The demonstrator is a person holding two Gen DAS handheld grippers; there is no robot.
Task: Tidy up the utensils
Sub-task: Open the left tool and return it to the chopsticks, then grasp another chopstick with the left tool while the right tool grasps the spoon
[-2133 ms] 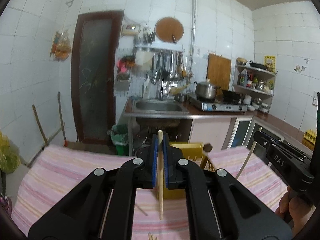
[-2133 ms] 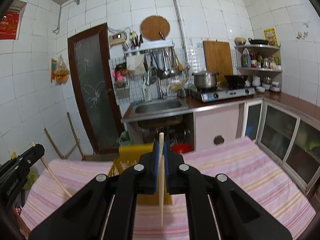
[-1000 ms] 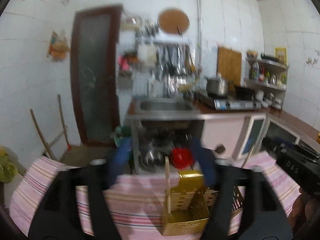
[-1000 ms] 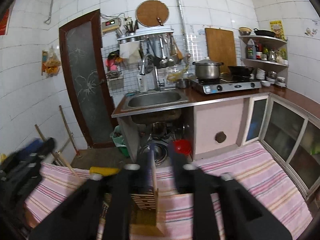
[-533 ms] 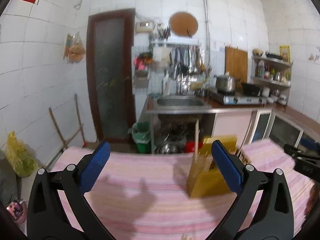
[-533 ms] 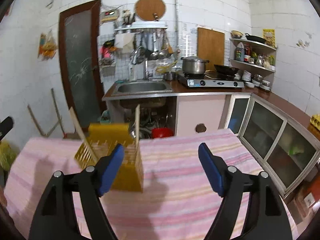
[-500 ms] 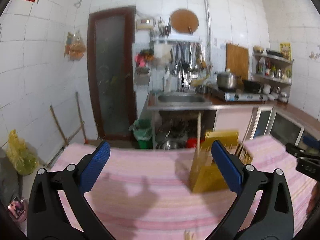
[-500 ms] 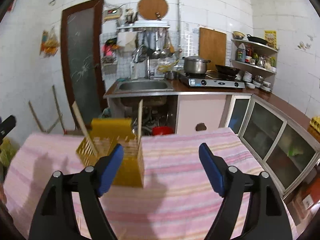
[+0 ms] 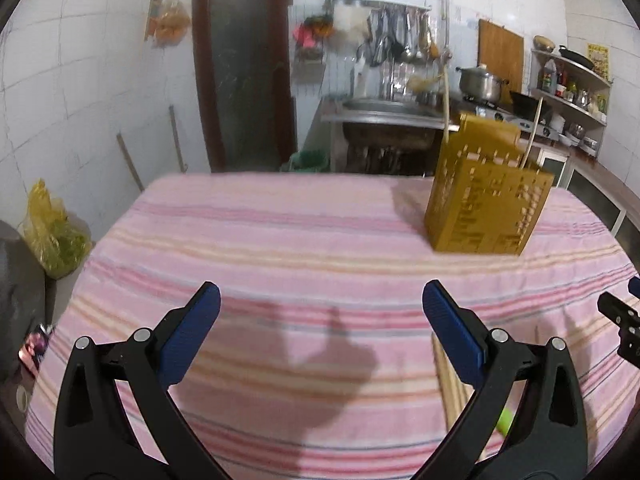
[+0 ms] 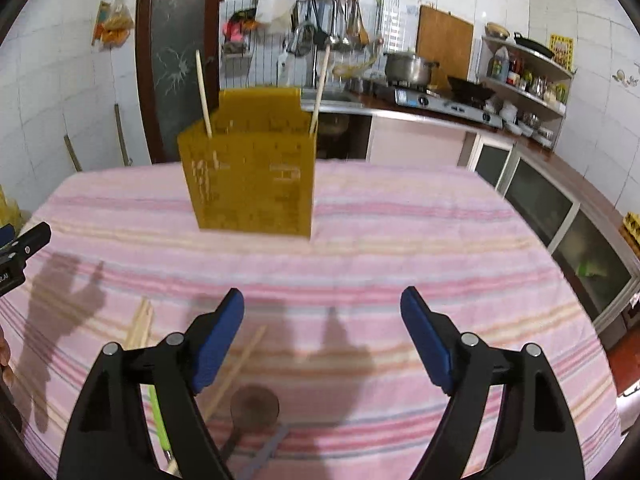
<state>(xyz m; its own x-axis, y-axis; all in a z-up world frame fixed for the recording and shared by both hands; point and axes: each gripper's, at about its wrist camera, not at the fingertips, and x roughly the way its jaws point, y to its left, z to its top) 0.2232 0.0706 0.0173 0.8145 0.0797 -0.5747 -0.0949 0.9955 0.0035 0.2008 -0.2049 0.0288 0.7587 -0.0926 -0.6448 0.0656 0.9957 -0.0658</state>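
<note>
On the striped bench (image 9: 280, 248), two chopsticks (image 10: 202, 88) are now stood in the yellow holder (image 10: 252, 184), where each was pinched two seconds ago. The left gripper (image 9: 320, 320) and right gripper (image 10: 322, 320) have just been opened wide and are empty. More chopsticks (image 10: 236, 364) and a spoon (image 10: 254, 404) are left at seven o'clock, so another pickup seems due.

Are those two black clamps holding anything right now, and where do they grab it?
Nothing is held. The left gripper and right gripper both have open, empty jaws above the striped cloth.
</note>
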